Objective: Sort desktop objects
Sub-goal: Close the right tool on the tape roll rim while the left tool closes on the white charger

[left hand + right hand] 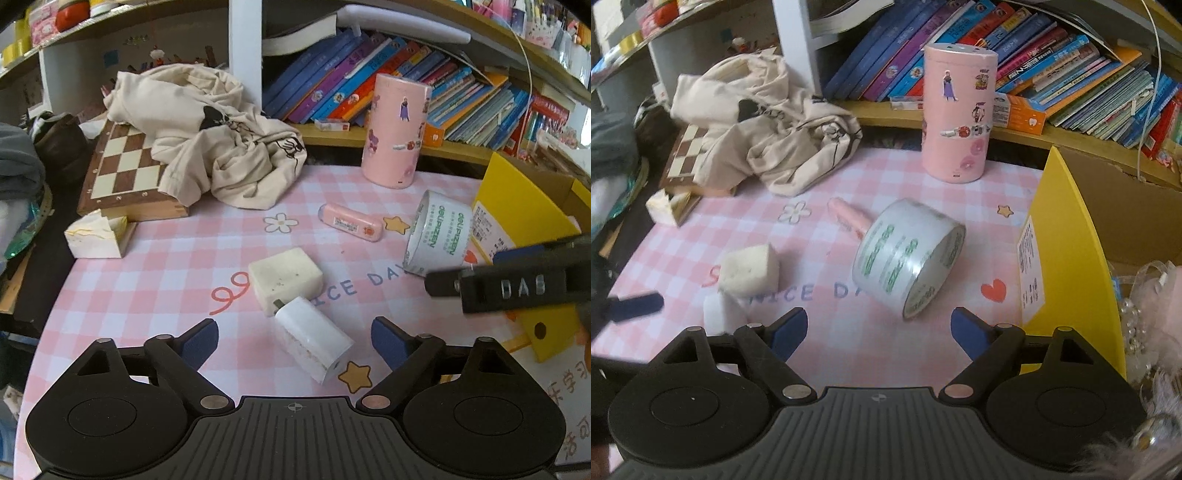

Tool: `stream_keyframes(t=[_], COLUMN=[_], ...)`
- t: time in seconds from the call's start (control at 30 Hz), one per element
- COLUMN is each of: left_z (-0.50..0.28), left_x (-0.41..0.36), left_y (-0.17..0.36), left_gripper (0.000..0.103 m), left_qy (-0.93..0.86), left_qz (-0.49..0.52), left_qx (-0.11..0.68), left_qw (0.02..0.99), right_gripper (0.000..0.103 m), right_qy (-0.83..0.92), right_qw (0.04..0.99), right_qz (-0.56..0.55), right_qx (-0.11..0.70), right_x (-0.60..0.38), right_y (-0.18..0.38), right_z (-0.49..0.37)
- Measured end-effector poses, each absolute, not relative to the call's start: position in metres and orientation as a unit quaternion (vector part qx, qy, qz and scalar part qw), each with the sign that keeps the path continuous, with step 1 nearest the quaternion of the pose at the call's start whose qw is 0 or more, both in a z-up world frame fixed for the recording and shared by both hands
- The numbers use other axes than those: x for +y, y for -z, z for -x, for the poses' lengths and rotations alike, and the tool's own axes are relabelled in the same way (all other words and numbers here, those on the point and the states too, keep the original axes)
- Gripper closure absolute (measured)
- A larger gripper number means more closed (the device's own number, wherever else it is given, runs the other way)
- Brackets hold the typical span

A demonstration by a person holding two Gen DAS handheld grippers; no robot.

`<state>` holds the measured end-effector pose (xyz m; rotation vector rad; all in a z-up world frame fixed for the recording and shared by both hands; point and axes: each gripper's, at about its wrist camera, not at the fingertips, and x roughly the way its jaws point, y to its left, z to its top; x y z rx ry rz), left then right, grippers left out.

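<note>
Left gripper (294,341): jaws spread wide, nothing held; the white charger lies on the mat between the two blue pads, touching neither
Right gripper (879,330): jaws wide apart and empty; the tape roll lies just beyond the pads, clear of both
White charger (314,338): flat on the pink checked mat (147,280), one end against the cream block
Cream block (284,278): on the mat just behind the charger; its surface looks spongy, though the material is hard to make out
Tape roll (908,254): on its side near the mat's right part, green print on the white wrap, next to the yellow box
Pink case (351,222): lying flat behind the roll, partly hidden by it in the right wrist view
Pink canister (397,131): upright at the back of the mat, stickers on its side
Yellow box (1067,240): open, at the right edge of the mat
Cream garment (218,136): heaped over a chessboard (122,166) at back left
Books (369,66): leaning in a row on the shelf behind
</note>
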<state>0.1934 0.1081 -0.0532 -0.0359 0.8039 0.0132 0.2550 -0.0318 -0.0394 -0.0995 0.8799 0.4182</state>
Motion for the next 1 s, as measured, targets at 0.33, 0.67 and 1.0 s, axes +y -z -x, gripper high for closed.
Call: stream_keyframes(t=[0.33,0.67,1.0], left_z=[-0.208,-0.215,-0.212], left_x=[0.104,0.105,0.109], left_y=[0.070,0.082,0.084], left_gripper=[0.023,0.036,0.062], left_qy=[-0.008,-0.016,-0.011], left_qz=[0.019,0.030,0.035], left_qx=[0.410,0.427,0.434], left_qw=[0.912,0.904,0.900], right_gripper=[0.022,0.036,0.066], right_qy=[-0.186,-0.170,-0.191], right_qw=[0.882,0.877,0.865], right_qz=[0.012,-0.016,-0.040], right_qx=[0.433,0.448,0.462], right_x=[-0.023,-0.017,-0.026], right_y=[0.046,0.055,0.059], right_z=[-0.286,-0.310,-0.308])
